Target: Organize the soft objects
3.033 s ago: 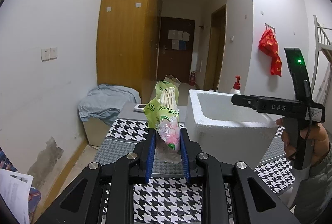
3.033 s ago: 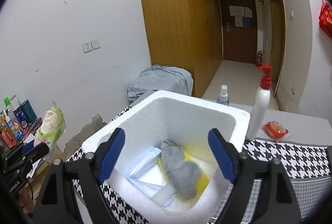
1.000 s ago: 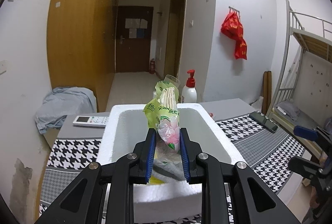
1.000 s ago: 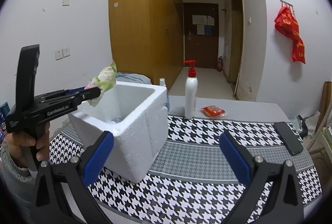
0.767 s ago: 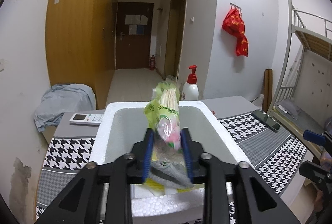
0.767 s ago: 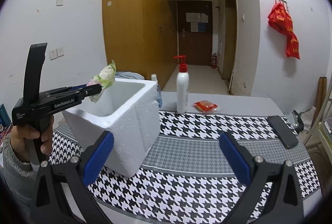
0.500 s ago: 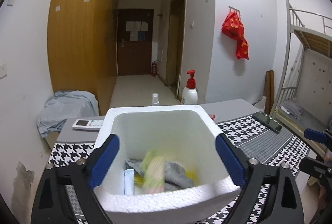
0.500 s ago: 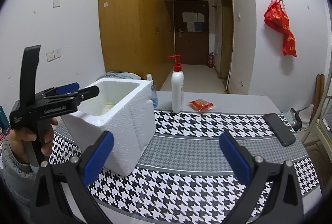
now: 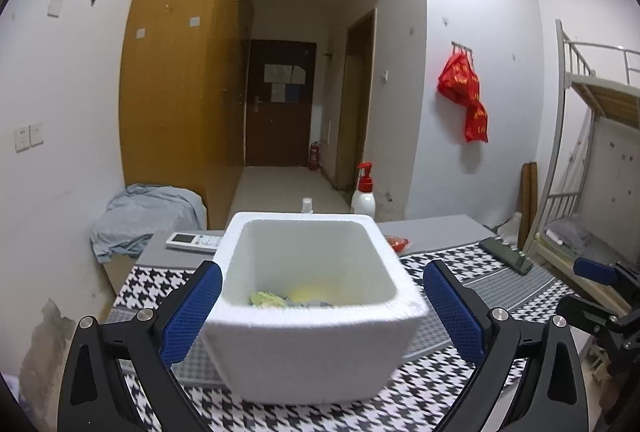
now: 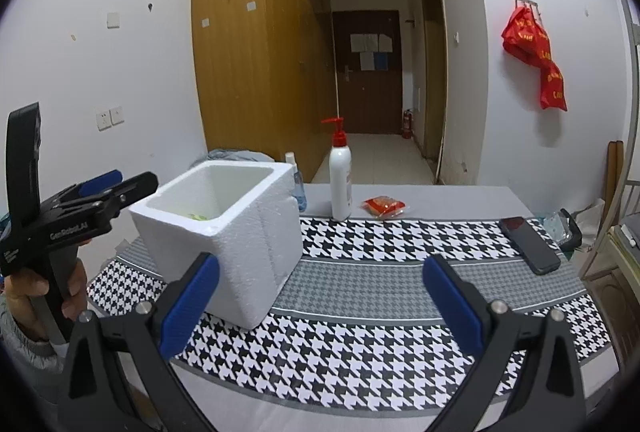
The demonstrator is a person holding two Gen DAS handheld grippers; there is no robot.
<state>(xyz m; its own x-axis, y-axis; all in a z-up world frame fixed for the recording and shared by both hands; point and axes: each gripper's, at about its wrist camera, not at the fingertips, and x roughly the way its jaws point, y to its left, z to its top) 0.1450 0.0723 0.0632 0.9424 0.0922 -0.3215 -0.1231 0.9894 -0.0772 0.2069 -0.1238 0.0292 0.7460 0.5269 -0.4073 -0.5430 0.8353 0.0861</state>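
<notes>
1. The left gripper, clamped on a green flowered packet of tissues a second ago, now has its blue-padded jaws spread wide with nothing between them; it hangs just short of the box's near wall.
2. The right gripper also stands wide open and empty, over the black-and-white houndstooth tablecloth beside the box.
3. The white square foam box now holds the green tissue packet, lying low on its floor next to something yellow and grey.
4. So that soft thing is stowed, I'd judge.
5. Farther off, a small red foil packet lies on the grey tabletop by the red-capped white pump bottle, perhaps the next candidate.
</notes>
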